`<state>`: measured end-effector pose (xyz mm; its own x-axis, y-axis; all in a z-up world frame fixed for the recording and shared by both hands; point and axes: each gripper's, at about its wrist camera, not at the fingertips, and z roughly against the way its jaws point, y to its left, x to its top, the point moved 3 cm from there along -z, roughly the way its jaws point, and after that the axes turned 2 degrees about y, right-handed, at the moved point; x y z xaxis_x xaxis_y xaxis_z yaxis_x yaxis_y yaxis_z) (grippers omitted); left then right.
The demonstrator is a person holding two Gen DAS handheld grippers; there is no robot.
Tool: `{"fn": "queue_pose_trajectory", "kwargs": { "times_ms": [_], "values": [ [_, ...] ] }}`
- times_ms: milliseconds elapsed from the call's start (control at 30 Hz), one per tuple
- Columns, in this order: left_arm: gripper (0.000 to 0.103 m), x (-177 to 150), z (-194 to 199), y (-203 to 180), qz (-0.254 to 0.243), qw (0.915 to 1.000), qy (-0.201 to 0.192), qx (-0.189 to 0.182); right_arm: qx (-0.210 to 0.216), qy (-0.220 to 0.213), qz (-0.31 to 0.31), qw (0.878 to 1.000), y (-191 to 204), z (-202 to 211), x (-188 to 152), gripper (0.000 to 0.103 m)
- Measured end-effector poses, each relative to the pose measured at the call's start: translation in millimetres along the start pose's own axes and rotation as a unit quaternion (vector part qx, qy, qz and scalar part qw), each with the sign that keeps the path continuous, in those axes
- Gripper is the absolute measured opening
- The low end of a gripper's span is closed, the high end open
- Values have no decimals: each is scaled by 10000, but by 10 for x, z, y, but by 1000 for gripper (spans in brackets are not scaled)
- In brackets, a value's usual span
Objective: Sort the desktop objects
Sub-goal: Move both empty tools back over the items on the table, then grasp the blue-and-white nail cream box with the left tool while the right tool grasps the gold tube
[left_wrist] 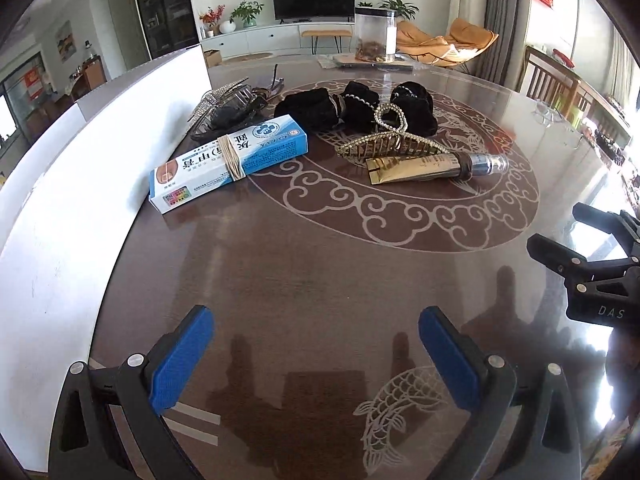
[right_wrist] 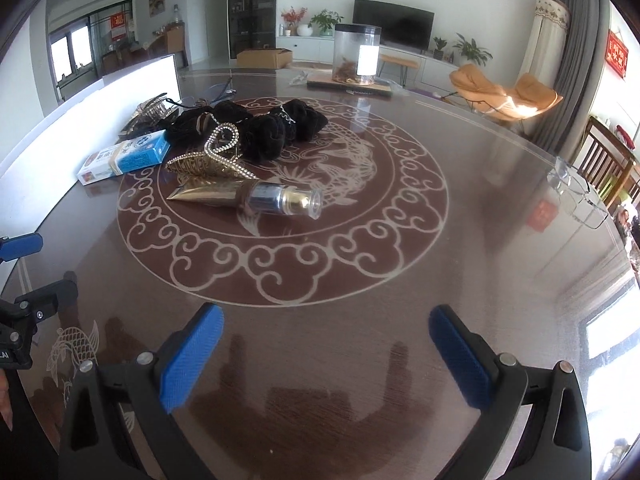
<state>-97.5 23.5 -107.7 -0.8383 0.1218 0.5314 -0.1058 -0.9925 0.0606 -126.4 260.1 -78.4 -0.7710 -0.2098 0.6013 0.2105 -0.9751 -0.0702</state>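
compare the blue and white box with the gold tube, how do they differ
The blue and white box is rectangular with printed text and has a rubber band around its middle; the gold tube is round, tapers to a flat crimped end and has a clear cap. The box lies beside the white board, the tube nearer the centre. Both lie flat on the table.

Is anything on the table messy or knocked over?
Yes. The gold tube lies on its side by the gold hair claw, and the black scrunchies, clips and blue-and-white box sit jumbled in a heap. Nothing looks spilled or broken.
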Motion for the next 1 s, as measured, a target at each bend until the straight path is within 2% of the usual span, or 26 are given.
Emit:
{"fn": "queue_pose_trajectory", "kwargs": {
  "times_ms": [133,233,600,733,800,967,1000],
  "values": [
    [103,-23,-38,-110,-289,9995,34,106,17,109,-112,9999,28,-86,-37,103],
    [103,-22,-34,-100,-268,9996,37,74,-52,135,-84,9999,50,-98,-39,103],
    [103,-25,-47,215,619,9977,112,-245,186,312,-228,9991,11,-166,-47,103],
    [103,-42,-56,266,774,9967,129,-185,250,358,-181,9989,11,-184,-31,103],
    [103,-47,-46,214,653,9976,112,-208,415,374,-75,9984,-1,-212,63,103],
    [103,-33,25,191,577,9980,-51,-243,197,-176,-325,9991,-186,-188,702,103],
    [103,-31,39,211,622,9977,-83,-255,150,-159,-398,9990,-220,-250,847,103]
  ]
}}
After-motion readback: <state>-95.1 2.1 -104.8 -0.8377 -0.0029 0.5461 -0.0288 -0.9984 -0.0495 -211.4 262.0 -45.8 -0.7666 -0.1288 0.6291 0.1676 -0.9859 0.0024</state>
